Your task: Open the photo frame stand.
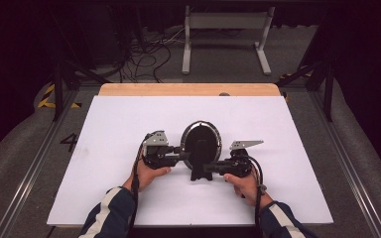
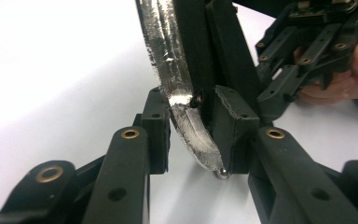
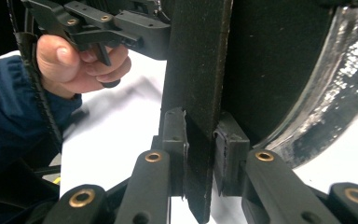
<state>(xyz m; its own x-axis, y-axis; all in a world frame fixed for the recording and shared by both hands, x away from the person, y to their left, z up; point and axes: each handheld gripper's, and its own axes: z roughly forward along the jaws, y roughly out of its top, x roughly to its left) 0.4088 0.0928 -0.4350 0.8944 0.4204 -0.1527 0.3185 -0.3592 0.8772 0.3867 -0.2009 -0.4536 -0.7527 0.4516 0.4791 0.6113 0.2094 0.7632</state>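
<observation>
Oval tabletop mirror [image 1: 201, 141] with silvery rim, black backing and black prop stand, upright mid white board [image 1: 129, 124]; rigid, probably light, glass fragile, rim slick; left gripper [image 2: 193, 135] clamped on rim edge, right gripper [image 3: 200, 158] clamped on stand strut.

An oval mirror [image 1: 201, 140] stands near the middle of the white table [image 1: 119, 124], its black back turned toward the person. A silvery, scuffed rim [image 2: 168, 56] runs around the dark backing. A flat black strut [image 3: 198, 70] runs down the back to the foot. The mirror is upright, tilted slightly.
</observation>
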